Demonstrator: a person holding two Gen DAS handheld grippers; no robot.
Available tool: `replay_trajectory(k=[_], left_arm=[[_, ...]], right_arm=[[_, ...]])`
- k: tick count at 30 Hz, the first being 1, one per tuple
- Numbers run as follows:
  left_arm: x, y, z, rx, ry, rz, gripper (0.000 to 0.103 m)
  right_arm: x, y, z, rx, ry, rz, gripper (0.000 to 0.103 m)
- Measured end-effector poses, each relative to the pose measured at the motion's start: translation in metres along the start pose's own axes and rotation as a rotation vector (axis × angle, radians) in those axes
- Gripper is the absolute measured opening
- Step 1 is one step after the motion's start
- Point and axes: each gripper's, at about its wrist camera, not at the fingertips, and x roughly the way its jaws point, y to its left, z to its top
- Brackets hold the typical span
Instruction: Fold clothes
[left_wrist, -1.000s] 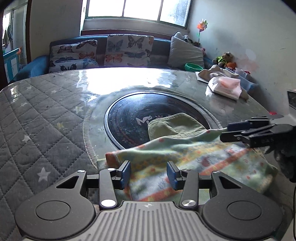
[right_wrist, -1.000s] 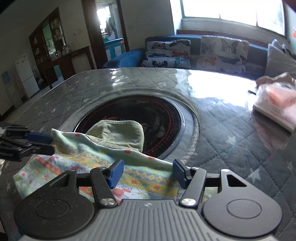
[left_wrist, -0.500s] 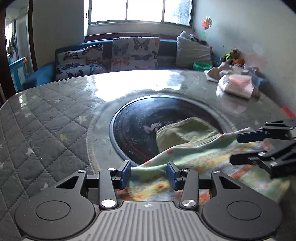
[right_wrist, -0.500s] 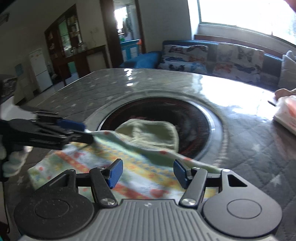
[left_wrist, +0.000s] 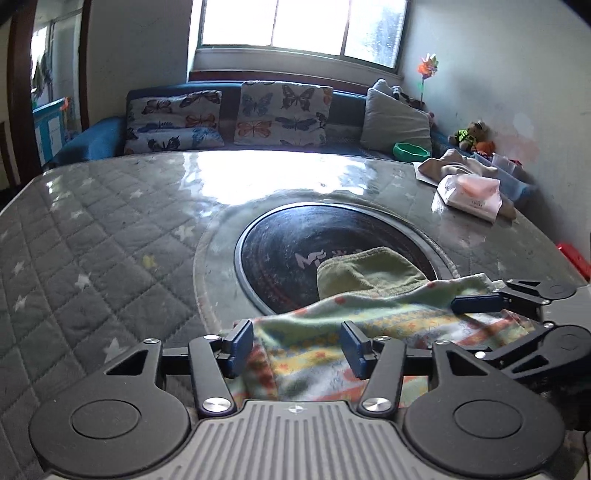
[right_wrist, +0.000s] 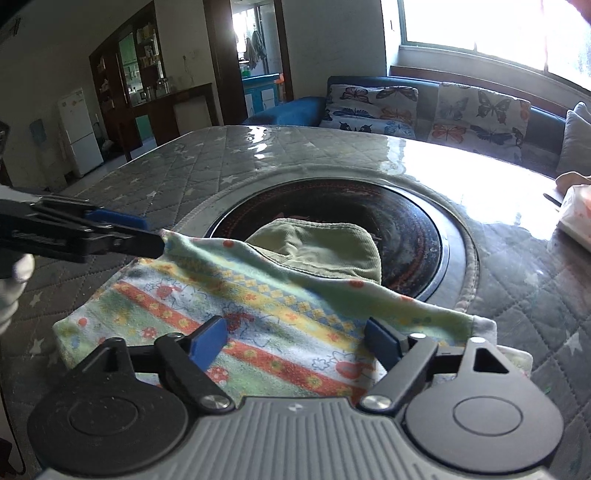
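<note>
Both tools, left (left_wrist: 295, 343) and right (right_wrist: 295, 341), stand open around the cloth's (right_wrist: 258, 317) raised edge, which has sunk toward the worktop (left_wrist: 110, 240) beside the hob (left_wrist: 280, 240); this fold looks nearly laid.

Olive cloth (left_wrist: 364, 275) partly under towel (left_wrist: 332, 354)

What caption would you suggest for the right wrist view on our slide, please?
Right gripper open over a patterned cloth on the quilted table, green garment behind.
</note>
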Motion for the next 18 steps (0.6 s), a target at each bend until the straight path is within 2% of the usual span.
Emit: replay_trajectory(k=[6, 13, 18], left_arm=[[-0.011, 0.008, -0.007, -0.043, 0.008, 0.009, 0.061], [-0.020, 0.011, -0.008, -0.050, -0.004, 0.013, 0.066], [-0.024, 0.005, -0.009, -0.037, -0.017, 0.000, 0.070]], right_arm=[[0.008, 0.007, 0.003, -0.020, 0.051, 0.010, 0.103], [0.013, 0.008, 0.012, -0.009, 0.108, 0.016, 0.103], [0.014, 0.008, 0.010, -0.002, 0.105, 0.008, 0.103]])
